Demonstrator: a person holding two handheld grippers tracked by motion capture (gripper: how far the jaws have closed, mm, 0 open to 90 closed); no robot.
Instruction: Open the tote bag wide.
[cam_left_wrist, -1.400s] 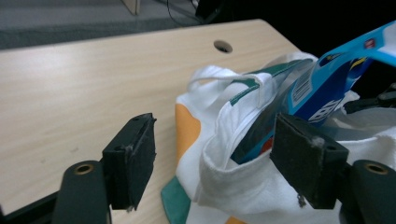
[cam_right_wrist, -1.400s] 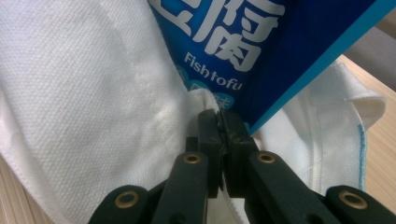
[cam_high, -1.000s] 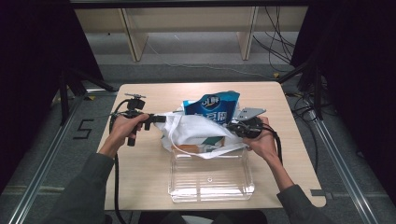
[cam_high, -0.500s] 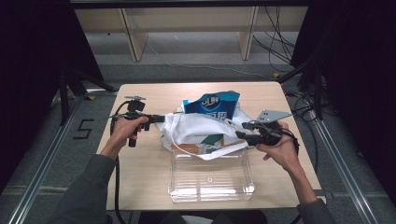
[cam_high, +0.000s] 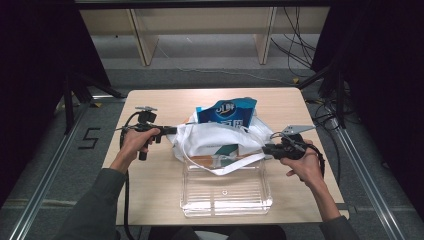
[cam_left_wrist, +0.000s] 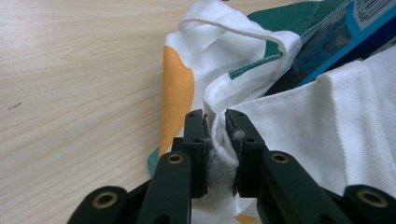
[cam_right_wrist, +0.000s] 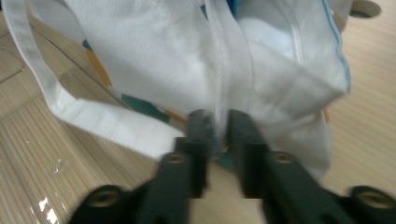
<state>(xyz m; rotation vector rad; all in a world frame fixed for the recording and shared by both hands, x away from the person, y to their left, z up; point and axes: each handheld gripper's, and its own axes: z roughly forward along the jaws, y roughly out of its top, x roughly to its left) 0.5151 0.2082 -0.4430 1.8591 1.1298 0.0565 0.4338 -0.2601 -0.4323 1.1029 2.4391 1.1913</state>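
Observation:
A white cloth bag (cam_high: 215, 137) with green and orange patches lies mid-table, and a blue packet (cam_high: 227, 112) sticks up out of its mouth. My left gripper (cam_high: 172, 131) holds the bag's left edge. In the left gripper view my left gripper (cam_left_wrist: 215, 116) has just closed, pinching a fold of the bag (cam_left_wrist: 327, 116) beside the blue packet (cam_left_wrist: 336, 42). My right gripper (cam_high: 264, 149) is at the bag's right edge. In the right gripper view my right gripper (cam_right_wrist: 218, 116) has just closed on a seam of the bag (cam_right_wrist: 154, 56).
A clear plastic bin (cam_high: 225, 192) stands right in front of the bag, and the bag's white strap (cam_high: 235, 165) drapes over its rear rim. Bare wood (cam_high: 165, 105) lies left of and behind the bag. Shelving legs and cables sit on the floor beyond the table.
My right hand has moved to the right and slightly nearer, from over the bag to its right edge. The bag looks more spread out. The left hand has stayed put.

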